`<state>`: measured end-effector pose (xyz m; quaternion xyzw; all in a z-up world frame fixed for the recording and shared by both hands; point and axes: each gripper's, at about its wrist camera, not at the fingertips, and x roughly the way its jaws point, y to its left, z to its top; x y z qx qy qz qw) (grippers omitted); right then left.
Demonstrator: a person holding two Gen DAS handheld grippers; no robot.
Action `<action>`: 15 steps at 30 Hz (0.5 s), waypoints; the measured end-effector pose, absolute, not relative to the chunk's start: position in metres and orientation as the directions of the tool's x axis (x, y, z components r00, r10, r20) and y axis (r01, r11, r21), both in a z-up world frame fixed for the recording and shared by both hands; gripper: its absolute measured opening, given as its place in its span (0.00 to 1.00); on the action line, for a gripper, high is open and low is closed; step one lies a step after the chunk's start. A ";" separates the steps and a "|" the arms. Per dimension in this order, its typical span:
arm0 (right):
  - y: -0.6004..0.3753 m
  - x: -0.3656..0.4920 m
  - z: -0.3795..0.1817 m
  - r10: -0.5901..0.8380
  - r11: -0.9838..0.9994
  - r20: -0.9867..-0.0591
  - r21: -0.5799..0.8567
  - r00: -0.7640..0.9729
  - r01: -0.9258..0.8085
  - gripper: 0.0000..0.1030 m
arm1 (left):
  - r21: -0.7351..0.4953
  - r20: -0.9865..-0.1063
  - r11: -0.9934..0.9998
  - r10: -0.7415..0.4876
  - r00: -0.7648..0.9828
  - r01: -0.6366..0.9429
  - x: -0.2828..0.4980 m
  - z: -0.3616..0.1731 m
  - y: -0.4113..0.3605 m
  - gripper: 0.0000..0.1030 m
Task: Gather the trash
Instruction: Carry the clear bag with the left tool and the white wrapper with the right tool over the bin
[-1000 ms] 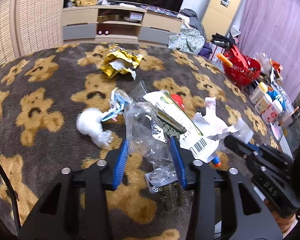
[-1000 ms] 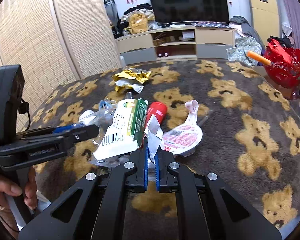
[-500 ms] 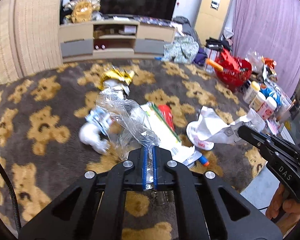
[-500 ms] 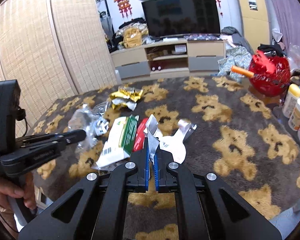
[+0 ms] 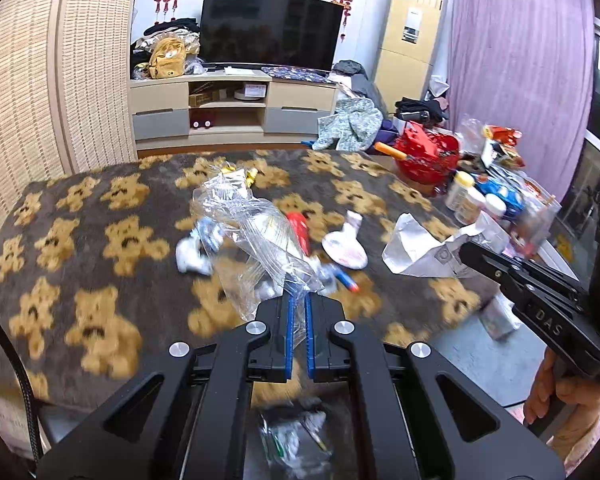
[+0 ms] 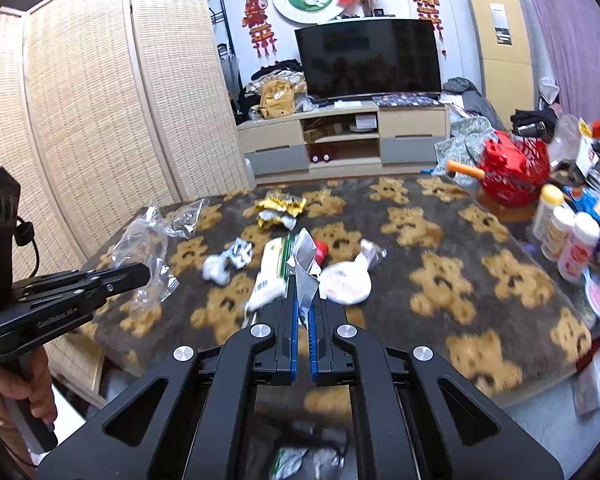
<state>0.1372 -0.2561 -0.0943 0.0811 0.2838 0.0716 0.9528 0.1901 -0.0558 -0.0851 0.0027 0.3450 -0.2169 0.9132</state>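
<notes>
Both jaws clamped: left gripper (image 5: 298, 312) on clear plastic bag (image 5: 256, 236); right gripper (image 6: 303, 304) on white wrapper (image 6: 306, 256); heap of bagged trash (image 5: 296, 440) directly beneath, nearer the left; release downward likely next.

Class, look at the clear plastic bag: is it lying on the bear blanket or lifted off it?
Lifted. The left hand-held gripper is shut on the clear plastic bag, which hangs crumpled above the bear blanket.

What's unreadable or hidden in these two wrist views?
- Bin contents, left wrist view: blurred, partly hidden behind the left gripper.
- Green-and-white packet, right wrist view: print motion-blurred; the white paper scrap in the right gripper covers its edge.
- Bottle labels, left wrist view: too small.
</notes>
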 end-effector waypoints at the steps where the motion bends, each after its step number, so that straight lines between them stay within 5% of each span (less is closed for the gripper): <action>1: -0.257 0.127 -0.096 0.179 0.977 -0.533 0.199 0.827 -0.083 0.06 | -0.150 -0.636 0.902 -0.402 0.659 0.406 0.178 -0.088 -0.056 0.03; 15: -0.256 0.049 -0.157 0.183 0.967 -0.619 0.253 0.763 -0.027 0.06 | -0.191 -0.722 0.887 -0.417 0.552 0.420 0.097 -0.153 -0.050 0.03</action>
